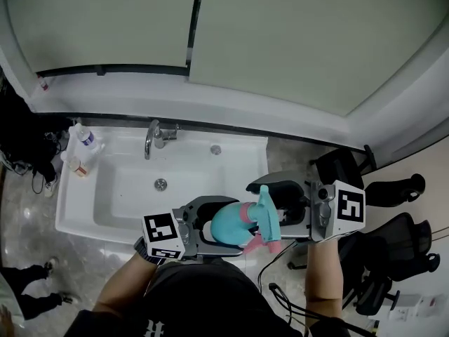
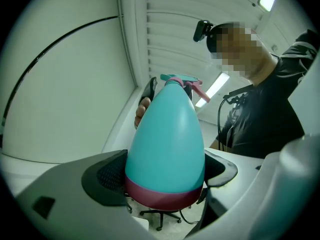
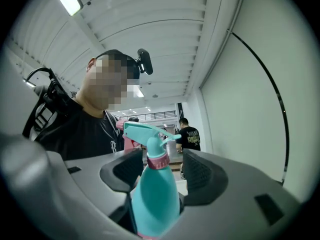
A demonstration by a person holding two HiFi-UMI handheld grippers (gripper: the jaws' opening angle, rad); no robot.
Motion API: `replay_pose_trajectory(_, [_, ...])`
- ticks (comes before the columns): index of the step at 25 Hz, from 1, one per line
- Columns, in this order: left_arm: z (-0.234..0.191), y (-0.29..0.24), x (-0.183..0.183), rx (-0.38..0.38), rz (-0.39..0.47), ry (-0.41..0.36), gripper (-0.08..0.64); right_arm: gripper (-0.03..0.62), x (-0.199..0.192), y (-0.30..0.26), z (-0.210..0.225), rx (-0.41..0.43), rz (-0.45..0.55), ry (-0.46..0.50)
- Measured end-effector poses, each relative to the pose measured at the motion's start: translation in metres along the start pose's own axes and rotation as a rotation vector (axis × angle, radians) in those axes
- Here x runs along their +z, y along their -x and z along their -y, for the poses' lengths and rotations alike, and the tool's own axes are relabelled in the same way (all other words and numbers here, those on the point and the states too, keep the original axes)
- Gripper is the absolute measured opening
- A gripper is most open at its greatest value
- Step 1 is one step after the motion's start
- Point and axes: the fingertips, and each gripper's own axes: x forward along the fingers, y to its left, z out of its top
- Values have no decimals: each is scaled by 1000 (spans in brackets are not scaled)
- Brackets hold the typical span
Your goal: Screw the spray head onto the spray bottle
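Spray bottle (image 2: 165, 144) sits clamped in my left gripper (image 2: 165, 173); my right gripper (image 3: 160, 174) has its jaws apart around the spray head (image 3: 147, 134). Twisting could, I judge, spin that smooth taper loose or cross the thread.

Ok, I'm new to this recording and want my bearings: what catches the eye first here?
First, the teal spray bottle with pink bands, its spray head on its neck, held close in front of the person. The left gripper is shut on its wide base, and the right gripper has a jaw on either side of its neck. Beyond it lies a white sink with a chrome tap.
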Motion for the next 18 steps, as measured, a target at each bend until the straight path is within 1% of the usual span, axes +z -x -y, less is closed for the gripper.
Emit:
replay_pose_trajectory(2, [-2,0,-2,10,-10,3,422,241,-1,-4,0,2,-6,0])
replay_pose_trajectory(4, [-6,2,-4,33,-15,3,422,147,0,-6,1,-17,7,-3])
replay_pose_trajectory(5, [-9,3,-5,49,-21,-4,422,135,0,-6,2,-31,9,-6])
replay_pose_trajectory(7, [-14,4,-9,102,-50,-44,422,132,-4,-6,3,-60,-8,-17])
replay_pose_trajectory(9, [-23,5,-11,191,-90,-110,422,130,-10,-5,5,-106,-48,-31])
replay_pose_trajectory(10, [-29,6,-10,245,-109,-146,422,130,-12,-4,8,-140,-68,-37])
replay_pose_trajectory(12, [-41,10,-8,345,-144,-203,422,130,-15,1,14,-235,-99,-35])
replay_pose_trajectory(15, [-57,17,-5,468,-190,-250,422,130,-19,9,27,-420,-141,-4])
replay_pose_trajectory(18, [-69,23,-4,584,-204,-293,422,130,-23,10,38,-585,-166,20])
